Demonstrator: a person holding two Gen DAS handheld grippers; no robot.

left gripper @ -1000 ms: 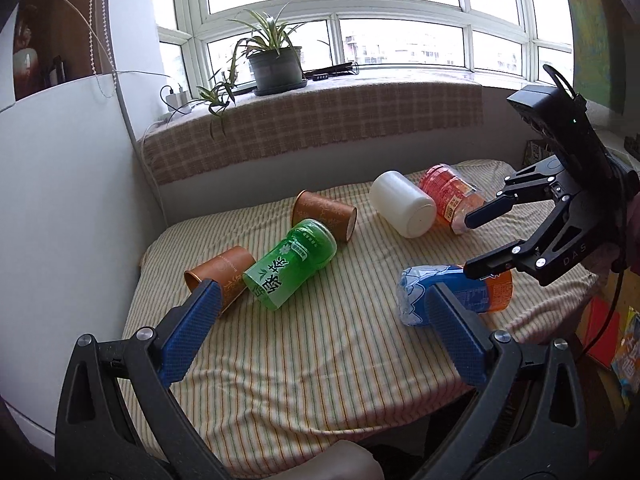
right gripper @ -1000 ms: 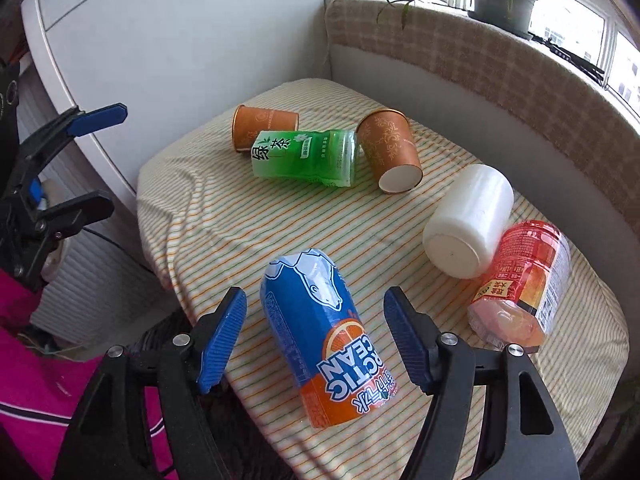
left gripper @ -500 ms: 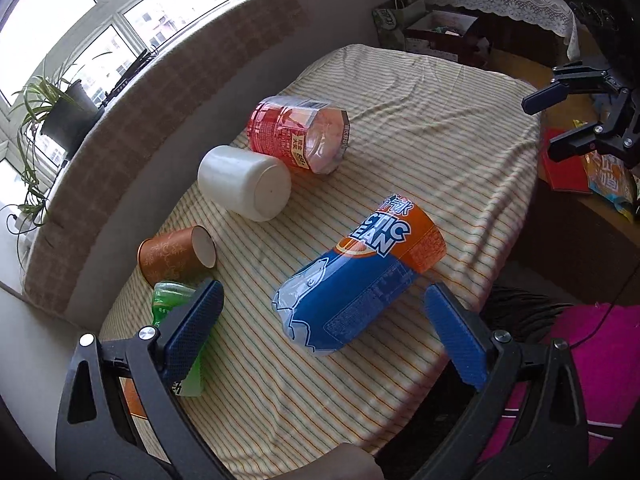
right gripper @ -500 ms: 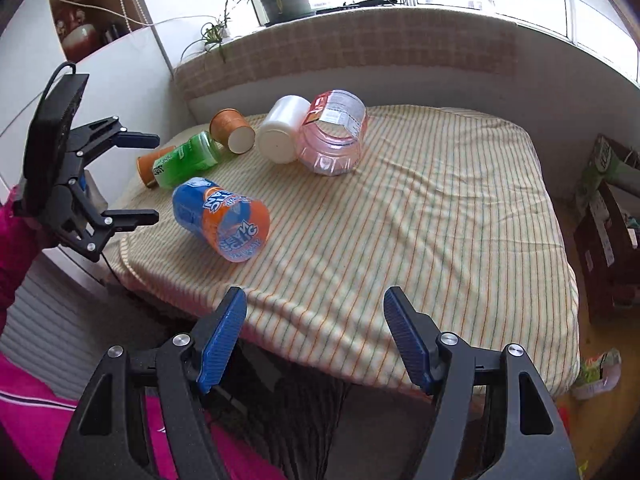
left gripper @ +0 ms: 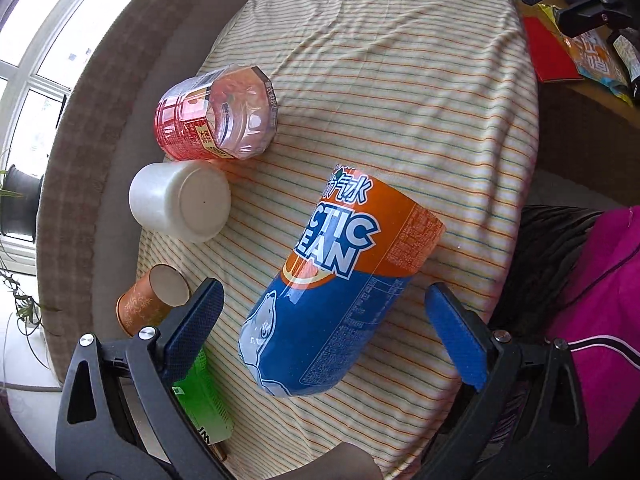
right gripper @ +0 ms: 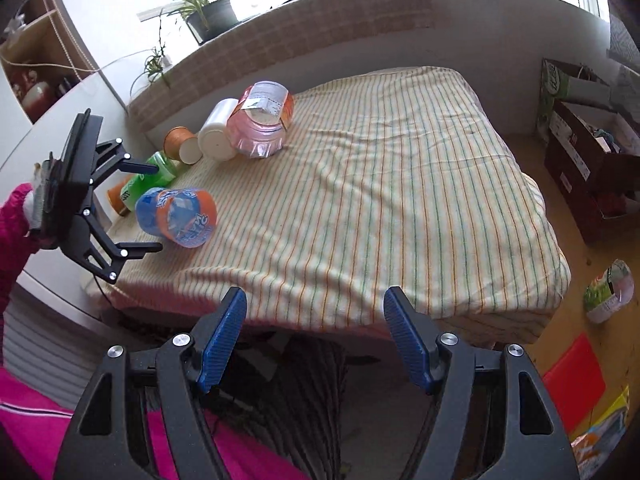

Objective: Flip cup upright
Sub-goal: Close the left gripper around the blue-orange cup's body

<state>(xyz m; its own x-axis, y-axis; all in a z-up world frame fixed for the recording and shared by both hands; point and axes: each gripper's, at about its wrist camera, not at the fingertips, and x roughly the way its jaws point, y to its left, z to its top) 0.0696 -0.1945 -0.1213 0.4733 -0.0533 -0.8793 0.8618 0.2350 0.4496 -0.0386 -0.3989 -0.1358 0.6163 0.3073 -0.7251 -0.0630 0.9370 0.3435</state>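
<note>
A blue-and-orange cup [left gripper: 340, 284] lies on its side on the striped tablecloth [left gripper: 400, 80] near the table's edge. My left gripper [left gripper: 324, 336] is open and straddles the cup's blue end, its pads apart from the cup. The right wrist view shows the same cup [right gripper: 176, 216] between the left gripper's fingers [right gripper: 140, 246]. My right gripper [right gripper: 316, 336] is open and empty, off the table's front edge. It also shows far off in the left wrist view [left gripper: 560, 0].
A pink cup [left gripper: 218, 114], a white cup [left gripper: 180, 200], a brown paper cup [left gripper: 152, 300] and a green cup [left gripper: 204, 408] lie on their sides at the left. Boxes [right gripper: 588, 140] and packets [right gripper: 608, 292] are on the floor at the right.
My left gripper has closed in on the blue-and-orange cup, which now lies between its fingers. My right gripper has drawn back from the table.
</note>
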